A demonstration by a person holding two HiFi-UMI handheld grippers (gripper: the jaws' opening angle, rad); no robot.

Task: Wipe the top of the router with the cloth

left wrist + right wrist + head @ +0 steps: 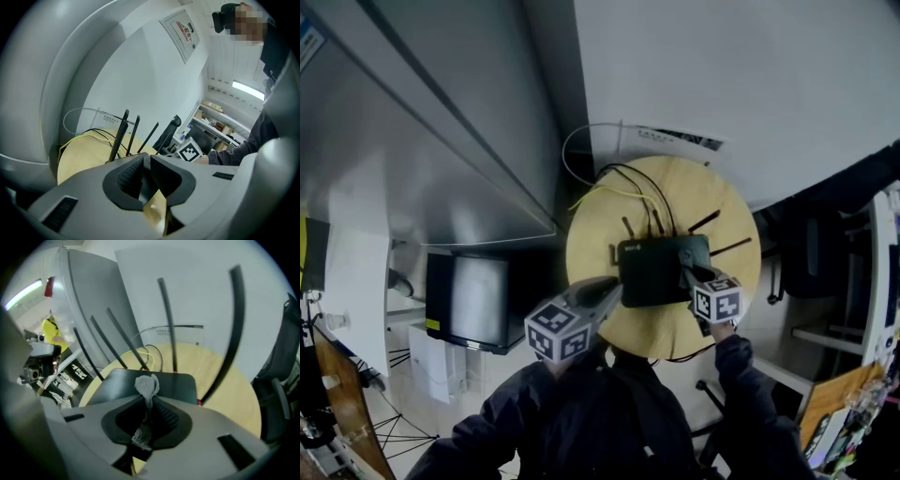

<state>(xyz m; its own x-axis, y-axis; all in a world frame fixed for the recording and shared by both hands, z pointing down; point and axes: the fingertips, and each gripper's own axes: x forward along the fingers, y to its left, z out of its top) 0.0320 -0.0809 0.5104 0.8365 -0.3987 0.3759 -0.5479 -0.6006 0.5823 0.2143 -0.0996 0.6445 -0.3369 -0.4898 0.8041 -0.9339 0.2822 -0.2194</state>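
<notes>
A black router (656, 270) with several upright antennas lies in the middle of a round wooden table (722, 211). My right gripper (686, 274) sits over the router's right part, shut on a small grey cloth (147, 385). In the right gripper view the cloth's tuft sticks out past the jaws above the router's flat top (180, 386). My left gripper (614, 289) is at the router's left edge. Its jaws stand together with nothing seen between them (145, 161), and the antennas (119, 136) rise just behind them.
Black and yellow cables (623, 192) run from the router's back toward the white wall (722, 75). A grey partition (422, 122) stands at the left, a dark monitor (469, 300) below it. A black chair (811, 253) is right of the table.
</notes>
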